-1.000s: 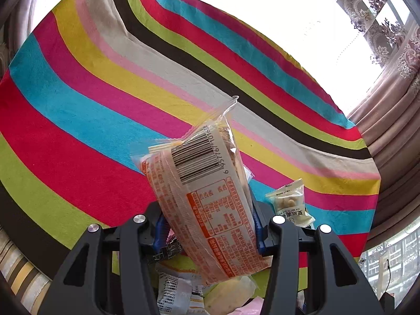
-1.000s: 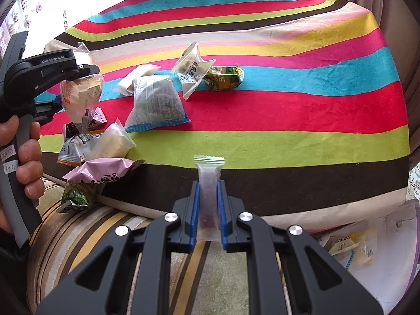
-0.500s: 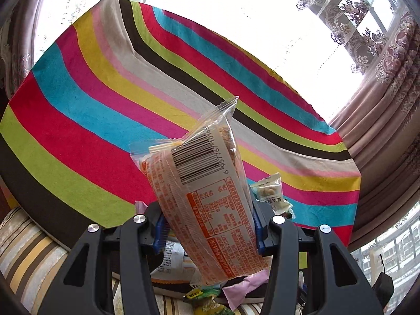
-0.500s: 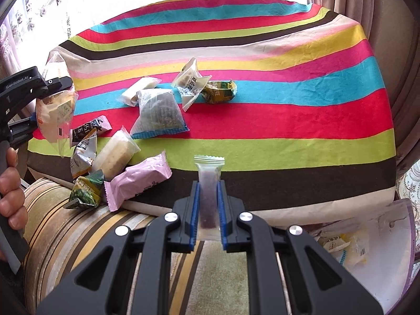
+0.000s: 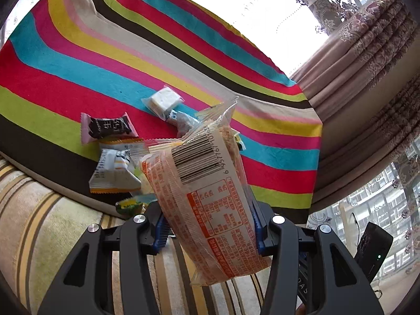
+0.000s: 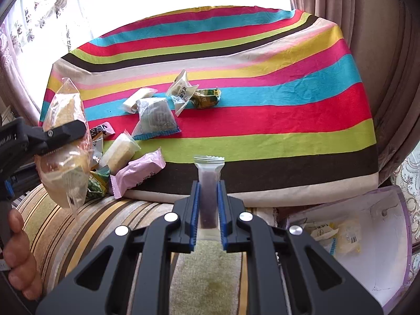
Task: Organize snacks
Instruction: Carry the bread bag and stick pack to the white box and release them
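Overhead — crinkly clear wrapper (image 5: pixel 210 199), striped cloth (image 5: pixel 78 60)

Both wrist views over striped cloth (image 5: pixel 105 60)

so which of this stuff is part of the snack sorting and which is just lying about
Part of the job:
- large clear orange-printed snack bag in the left claw
- slim clear packet with a dark bar in the right claw
- pink wrapped snack
- clear purple-edged bin

Just lying about:
- beige patterned curtain
- black device with a green light
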`<state>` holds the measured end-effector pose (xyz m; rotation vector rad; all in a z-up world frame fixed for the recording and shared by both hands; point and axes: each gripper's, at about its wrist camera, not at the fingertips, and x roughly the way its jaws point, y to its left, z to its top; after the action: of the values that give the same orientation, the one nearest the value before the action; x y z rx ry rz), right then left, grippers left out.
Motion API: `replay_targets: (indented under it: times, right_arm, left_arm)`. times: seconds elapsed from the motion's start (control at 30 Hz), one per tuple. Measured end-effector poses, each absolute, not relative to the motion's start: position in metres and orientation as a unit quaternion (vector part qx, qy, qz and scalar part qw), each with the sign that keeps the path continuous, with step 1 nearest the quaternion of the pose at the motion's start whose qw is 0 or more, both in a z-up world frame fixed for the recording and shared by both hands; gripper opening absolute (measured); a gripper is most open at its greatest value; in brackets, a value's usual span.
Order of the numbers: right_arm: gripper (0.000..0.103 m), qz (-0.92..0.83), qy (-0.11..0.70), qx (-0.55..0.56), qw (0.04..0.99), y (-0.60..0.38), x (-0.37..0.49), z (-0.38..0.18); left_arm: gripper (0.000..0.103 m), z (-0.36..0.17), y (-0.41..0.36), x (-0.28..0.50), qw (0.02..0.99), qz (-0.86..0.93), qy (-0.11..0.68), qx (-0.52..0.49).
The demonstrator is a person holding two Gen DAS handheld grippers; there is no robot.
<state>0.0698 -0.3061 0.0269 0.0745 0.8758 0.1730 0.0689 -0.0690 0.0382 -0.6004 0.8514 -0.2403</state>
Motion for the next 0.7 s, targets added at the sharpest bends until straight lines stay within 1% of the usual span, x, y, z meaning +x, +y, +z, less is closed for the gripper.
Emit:
replay_targets:
  times: [0.27,0.5,0.7]
  right_arm:
    - [0.013,0.066,0.407,0.048,0.91,-0.336,0.048,0.042]
    - [0.013,0.04,0.409,0.074,0.909,-0.378,0.039,0.04]
    - [0.013,0.009,0.41,0.101,0.906,-0.414,0.035,0.036]
  left_arm:
    - [0.047,0.037,-0.109,0.055,0.85,-0.163,0.425,-0.264]
    - [0.046,0.035,-0.149,0.056,0.842,-0.192,0.445,-0.236]
    - [0.045,0.036,-0.2,0.058,0.834,-0.232,0.459,-0.2]
